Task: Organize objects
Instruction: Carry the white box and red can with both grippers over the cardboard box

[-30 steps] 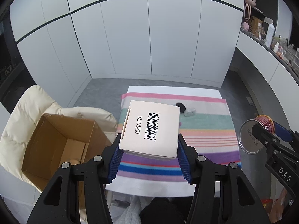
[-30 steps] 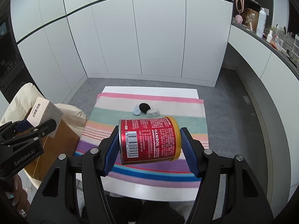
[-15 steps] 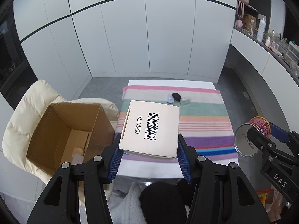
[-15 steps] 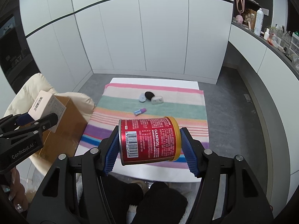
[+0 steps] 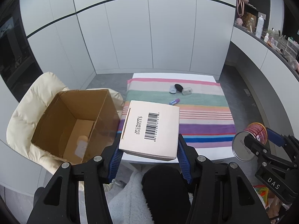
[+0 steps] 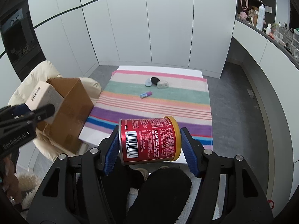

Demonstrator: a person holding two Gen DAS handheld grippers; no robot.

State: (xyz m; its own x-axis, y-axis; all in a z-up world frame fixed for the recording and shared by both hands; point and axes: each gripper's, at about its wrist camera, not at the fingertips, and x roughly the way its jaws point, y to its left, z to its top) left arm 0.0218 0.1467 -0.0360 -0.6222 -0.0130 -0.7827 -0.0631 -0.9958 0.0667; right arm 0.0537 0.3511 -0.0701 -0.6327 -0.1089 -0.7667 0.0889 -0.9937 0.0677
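My left gripper (image 5: 149,158) is shut on a pale pink carton (image 5: 150,128) with a barcode, held in the air in front of the table, right of the open cardboard box (image 5: 74,123). The carton also shows in the right wrist view (image 6: 44,95) beside the box (image 6: 69,112). My right gripper (image 6: 150,153) is shut on a red can (image 6: 149,140) with a yellow lid, held sideways above the table's near edge. The can shows at the right of the left wrist view (image 5: 248,141).
The box sits on a cream padded chair (image 5: 31,106) left of the white table with a striped cloth (image 5: 201,112). On the cloth lie a purple tube (image 5: 174,101), a black oval (image 5: 178,87) and two small grey items (image 5: 186,91). My legs are below.
Both grippers have pulled back and up from the table with their loads. The box's inside and the purple tube have come into view.
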